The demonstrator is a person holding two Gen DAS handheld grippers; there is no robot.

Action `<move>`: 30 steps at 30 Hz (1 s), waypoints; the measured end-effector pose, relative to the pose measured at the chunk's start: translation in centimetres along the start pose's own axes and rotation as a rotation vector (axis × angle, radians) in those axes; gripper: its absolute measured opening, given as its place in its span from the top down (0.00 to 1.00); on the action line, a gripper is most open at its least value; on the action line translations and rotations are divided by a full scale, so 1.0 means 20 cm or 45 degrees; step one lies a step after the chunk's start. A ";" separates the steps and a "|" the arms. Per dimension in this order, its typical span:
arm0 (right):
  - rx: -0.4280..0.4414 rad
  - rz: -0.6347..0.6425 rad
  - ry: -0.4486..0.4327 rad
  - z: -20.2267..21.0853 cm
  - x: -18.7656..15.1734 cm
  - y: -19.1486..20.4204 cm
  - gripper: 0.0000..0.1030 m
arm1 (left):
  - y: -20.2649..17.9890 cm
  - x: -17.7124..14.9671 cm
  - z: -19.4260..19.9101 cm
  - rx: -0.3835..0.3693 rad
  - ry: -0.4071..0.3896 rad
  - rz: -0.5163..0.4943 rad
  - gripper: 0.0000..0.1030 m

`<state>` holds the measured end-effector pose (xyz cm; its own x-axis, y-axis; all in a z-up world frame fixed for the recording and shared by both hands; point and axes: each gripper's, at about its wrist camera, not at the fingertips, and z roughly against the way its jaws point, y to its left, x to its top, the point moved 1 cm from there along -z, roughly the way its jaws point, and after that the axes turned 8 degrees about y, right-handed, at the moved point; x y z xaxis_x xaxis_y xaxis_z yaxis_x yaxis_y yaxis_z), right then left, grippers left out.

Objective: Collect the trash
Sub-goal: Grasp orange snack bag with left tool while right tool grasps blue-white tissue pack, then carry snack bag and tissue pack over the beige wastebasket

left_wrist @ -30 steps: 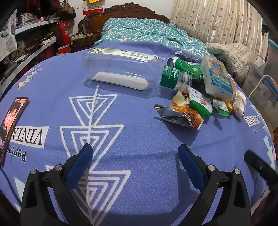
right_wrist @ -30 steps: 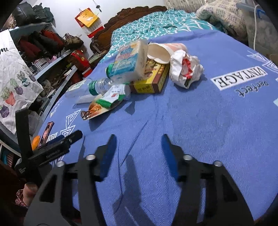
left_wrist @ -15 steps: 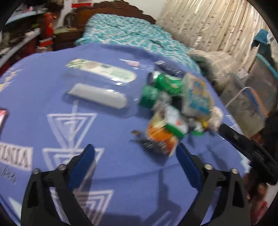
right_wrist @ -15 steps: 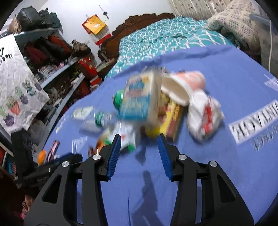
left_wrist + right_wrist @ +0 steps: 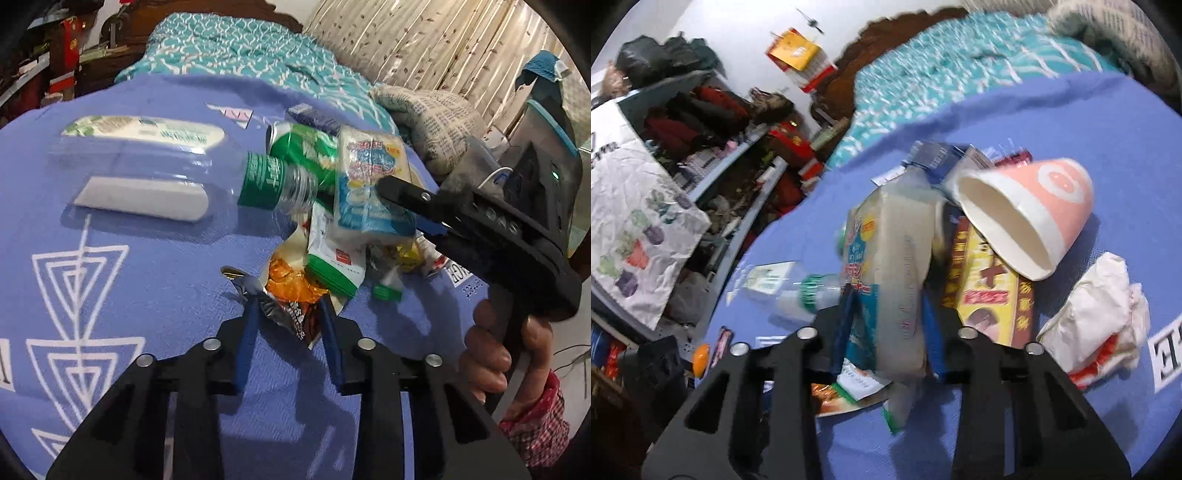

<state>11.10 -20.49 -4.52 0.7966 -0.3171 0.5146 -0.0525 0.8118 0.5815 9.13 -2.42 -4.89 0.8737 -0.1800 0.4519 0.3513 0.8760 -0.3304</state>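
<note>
Both grippers have just been closing: the left gripper (image 5: 290, 314) pinches the crumpled orange-and-black snack wrapper (image 5: 295, 301), the right gripper (image 5: 890, 314) clamps the blue-and-white plastic packet (image 5: 897, 280). Nothing collected yet; the clear green-capped bottle (image 5: 155, 177), pink paper cup (image 5: 1030, 218) and rest still litter the blue bedspread (image 5: 110, 295).

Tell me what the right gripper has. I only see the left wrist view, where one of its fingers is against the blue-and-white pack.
Observer: The right gripper has the pack between both pads. Its jaws have just been closing and seem to press it.
Operator: Is anything behind the pack?
Observer: A pink cup lies on its side, leaning on a yellow box.
Operator: And past that?
Observer: A crumpled white wrapper lies on the blue cloth beside the box.
</note>
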 end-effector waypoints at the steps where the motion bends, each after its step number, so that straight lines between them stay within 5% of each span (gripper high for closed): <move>1: 0.000 0.020 -0.021 0.04 -0.01 0.03 0.68 | 0.00 -0.02 0.04 -0.003 -0.025 -0.003 0.76; 11: -0.072 0.120 -0.255 0.53 -0.32 0.09 0.68 | 0.10 -0.17 0.46 -0.007 -0.247 0.012 0.77; 18: -0.186 0.088 -0.256 0.61 -0.46 -0.03 0.68 | 0.06 -0.17 0.59 0.288 -0.364 -0.012 0.77; 23: -0.168 0.035 -0.242 0.61 -0.47 -0.07 0.68 | 0.06 -0.15 0.63 0.197 -0.372 0.032 0.77; 30: -0.194 -0.016 -0.296 0.71 -0.48 -0.14 0.68 | -0.21 -0.05 0.57 0.075 -0.342 -0.130 0.77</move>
<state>-4.95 -26.64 -2.17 0.6360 -0.4175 0.6490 0.0617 0.8659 0.4965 3.00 -0.87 5.45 0.7118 -0.1509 0.6860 0.4061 0.8853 -0.2265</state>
